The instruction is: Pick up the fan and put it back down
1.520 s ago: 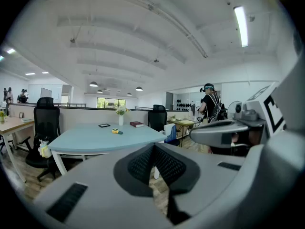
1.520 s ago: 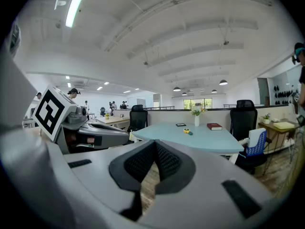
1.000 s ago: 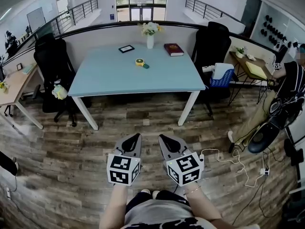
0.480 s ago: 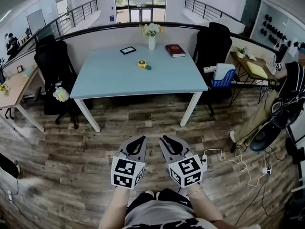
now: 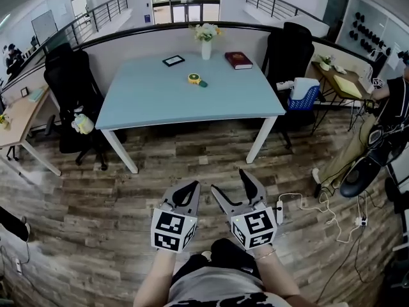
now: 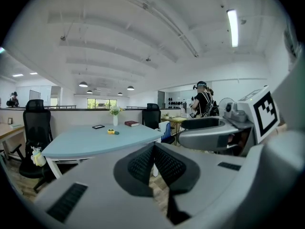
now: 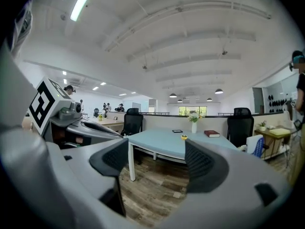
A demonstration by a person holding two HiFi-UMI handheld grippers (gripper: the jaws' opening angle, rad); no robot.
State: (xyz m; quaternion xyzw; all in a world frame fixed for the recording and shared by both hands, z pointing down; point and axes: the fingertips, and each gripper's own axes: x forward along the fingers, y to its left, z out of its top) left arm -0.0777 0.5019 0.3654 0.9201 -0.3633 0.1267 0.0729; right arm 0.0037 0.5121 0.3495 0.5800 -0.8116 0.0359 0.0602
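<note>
The small yellow fan (image 5: 195, 78) lies well in on the light blue bench (image 5: 160, 104), far from both grippers, with a stretch of wood floor (image 5: 192, 152) between. It sits between a black tablet (image 5: 173, 61) and a red book (image 5: 238, 59), with a white vase of flowers (image 5: 206, 42) near it at the back edge. The main risk, as I judge it, is the long reach over the bench: a gripper that comes in high or from the side could knock the vase over or push the fan away before the fingers close. The fan is small and rounded, so a grip set off-centre could let it slip or twist out as it is lifted. On the way there, the white cable and power strip (image 5: 279, 211) on the floor just right of the person could catch a foot.

The left gripper (image 5: 186, 185) has its fingers (image 6: 140, 163) pressed together, pad against pad, with nothing between them. The right gripper (image 5: 229, 180) is opening; its fingers (image 7: 202, 163) stand well apart, and only floor and the distant bench show in the gap. Neither gripper touches anything.
</note>
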